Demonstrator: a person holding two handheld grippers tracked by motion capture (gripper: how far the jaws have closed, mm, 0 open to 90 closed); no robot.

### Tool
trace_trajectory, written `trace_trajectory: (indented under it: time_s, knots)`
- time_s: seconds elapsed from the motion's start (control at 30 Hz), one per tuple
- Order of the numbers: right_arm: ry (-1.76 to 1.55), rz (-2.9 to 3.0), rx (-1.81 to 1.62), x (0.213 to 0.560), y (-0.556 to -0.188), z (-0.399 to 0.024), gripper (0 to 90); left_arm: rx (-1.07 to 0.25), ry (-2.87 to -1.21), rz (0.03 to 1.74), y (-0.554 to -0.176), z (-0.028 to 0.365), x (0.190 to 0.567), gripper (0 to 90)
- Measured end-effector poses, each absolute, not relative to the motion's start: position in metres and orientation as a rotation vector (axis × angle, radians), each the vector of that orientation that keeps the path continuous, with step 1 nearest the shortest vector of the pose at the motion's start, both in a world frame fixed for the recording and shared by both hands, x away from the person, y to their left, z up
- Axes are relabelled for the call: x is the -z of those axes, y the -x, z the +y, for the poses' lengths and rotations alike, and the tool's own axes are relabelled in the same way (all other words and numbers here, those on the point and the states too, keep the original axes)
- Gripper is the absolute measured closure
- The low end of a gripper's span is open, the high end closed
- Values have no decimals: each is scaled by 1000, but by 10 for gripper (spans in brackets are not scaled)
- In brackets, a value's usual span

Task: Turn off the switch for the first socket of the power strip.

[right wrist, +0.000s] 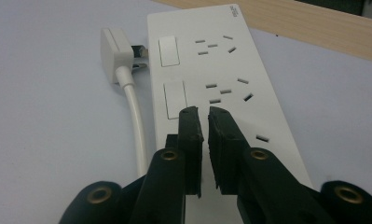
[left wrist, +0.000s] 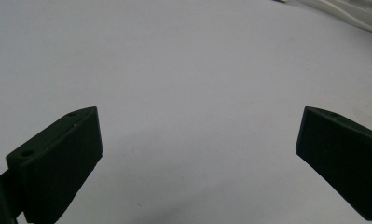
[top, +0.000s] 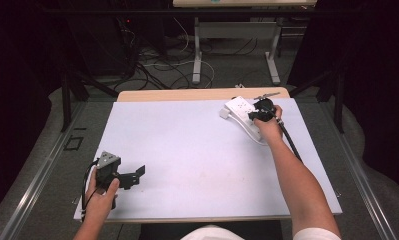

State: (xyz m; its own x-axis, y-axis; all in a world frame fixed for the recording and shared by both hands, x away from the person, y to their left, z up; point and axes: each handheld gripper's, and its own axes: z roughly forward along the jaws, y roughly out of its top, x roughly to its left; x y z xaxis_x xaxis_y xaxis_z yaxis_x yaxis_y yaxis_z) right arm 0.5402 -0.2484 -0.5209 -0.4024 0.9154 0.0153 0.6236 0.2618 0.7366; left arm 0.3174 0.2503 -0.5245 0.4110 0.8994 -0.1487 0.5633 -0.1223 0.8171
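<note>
Over at about eight o'clock on the white table, the left gripper rests low near the front edge, its jaws spread wide with nothing between them, only bare tabletop ahead. Moving right, toward one o'clock, a white power strip lies near the far edge, its long axis running from far-left to near-right. A white plug on a white cord lies just beside the strip's far end. The right gripper sits directly over the strip's middle, its jaws drawn nearly together with just a thin slit and nothing held. The strip lies straight ahead of it, at twelve o'clock along the jaws, so I'd judge the right hand far better placed; the left is well apart.
</note>
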Motion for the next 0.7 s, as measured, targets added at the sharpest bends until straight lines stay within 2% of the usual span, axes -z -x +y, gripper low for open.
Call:
trace_trajectory:
  time_s: [0.27, 0.7]
  knots:
    - [-1406, 2129, -935, 516, -538, -250, 813, -490, -1807, 1263, -317, 250, 524, 1]
    - [-1414, 2167, -900, 506, -532, -254, 718, -491, -1808, 1261, -317, 250, 524, 1]
